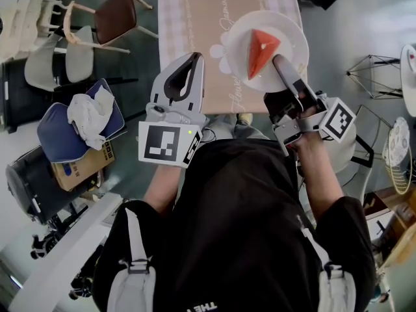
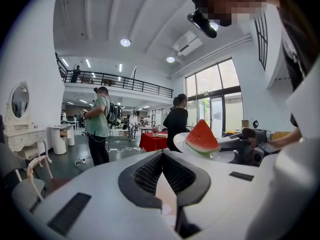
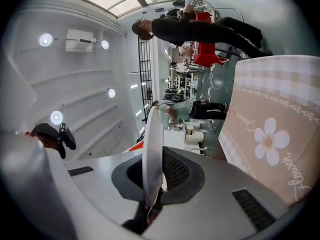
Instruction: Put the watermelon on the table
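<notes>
The rectangular table [image 1: 195,18] carries a beige-and-pink checked cloth printed with white flowers.

**Right gripper** [image 1: 279,62]: the jaws are clamped on the near rim of the round white plate [image 1: 289,31]. The right gripper view shows the plate [image 3: 152,149] edge-on, with its rim pinched between the dark ribbed pads of the right gripper [image 3: 153,186].

**Plate position:** in the head view the plate lies over the table's right edge, and its rim reaches just past that edge. No view shows whether the plate touches the cloth.

**Task item:** the red triangular wedge of watermelon [image 1: 260,49] with a green rind rests near the centre of the plate. In the left gripper view the watermelon [image 2: 202,136] sits rind-down, with its point up.

**Left gripper** [image 1: 194,58]: the jaw tips meet and nothing is held between them. This is confirmed in the left gripper's own view [image 2: 162,153]. The gripper is over the table's near edge, toward the left near corner, well apart from the plate.
</notes>
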Demonstrator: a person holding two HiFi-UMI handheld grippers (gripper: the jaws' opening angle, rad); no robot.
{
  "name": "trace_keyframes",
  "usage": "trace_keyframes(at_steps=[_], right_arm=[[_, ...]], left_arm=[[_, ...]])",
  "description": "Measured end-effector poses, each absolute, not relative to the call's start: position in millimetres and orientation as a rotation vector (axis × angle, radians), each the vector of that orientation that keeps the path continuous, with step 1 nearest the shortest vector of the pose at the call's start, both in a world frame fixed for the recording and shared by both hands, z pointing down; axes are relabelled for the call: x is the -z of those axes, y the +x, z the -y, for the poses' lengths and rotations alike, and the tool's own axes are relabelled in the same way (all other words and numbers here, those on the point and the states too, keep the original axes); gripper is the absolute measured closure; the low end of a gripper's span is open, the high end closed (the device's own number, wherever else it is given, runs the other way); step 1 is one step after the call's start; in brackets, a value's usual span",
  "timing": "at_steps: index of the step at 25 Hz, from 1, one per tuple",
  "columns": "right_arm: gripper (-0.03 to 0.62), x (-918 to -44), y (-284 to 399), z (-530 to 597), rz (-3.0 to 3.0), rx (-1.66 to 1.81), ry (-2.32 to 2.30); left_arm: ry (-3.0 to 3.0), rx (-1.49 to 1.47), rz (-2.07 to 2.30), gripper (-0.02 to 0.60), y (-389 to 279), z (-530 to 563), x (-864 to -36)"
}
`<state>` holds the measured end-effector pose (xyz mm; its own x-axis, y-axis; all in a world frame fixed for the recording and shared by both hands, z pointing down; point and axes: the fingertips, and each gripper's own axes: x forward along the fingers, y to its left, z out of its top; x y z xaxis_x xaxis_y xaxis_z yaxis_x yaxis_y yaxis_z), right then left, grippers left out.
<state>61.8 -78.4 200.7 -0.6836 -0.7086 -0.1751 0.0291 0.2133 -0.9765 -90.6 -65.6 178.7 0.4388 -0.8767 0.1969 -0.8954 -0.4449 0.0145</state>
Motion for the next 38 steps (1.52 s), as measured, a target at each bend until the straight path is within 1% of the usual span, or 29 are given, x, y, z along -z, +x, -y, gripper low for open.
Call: trace_keyframes(at_steps=[25, 38], right_arm=[[0.576, -197, 25, 120, -1.845, 1.434, -0.746], [0.576, -208, 17, 135, -1.870, 1.439, -0.745]], left_arm=[[2.656, -0.165, 1.407, 0.571, -123, 129, -187], [2.628, -0.205, 1.353, 0.571, -118, 144, -217]])
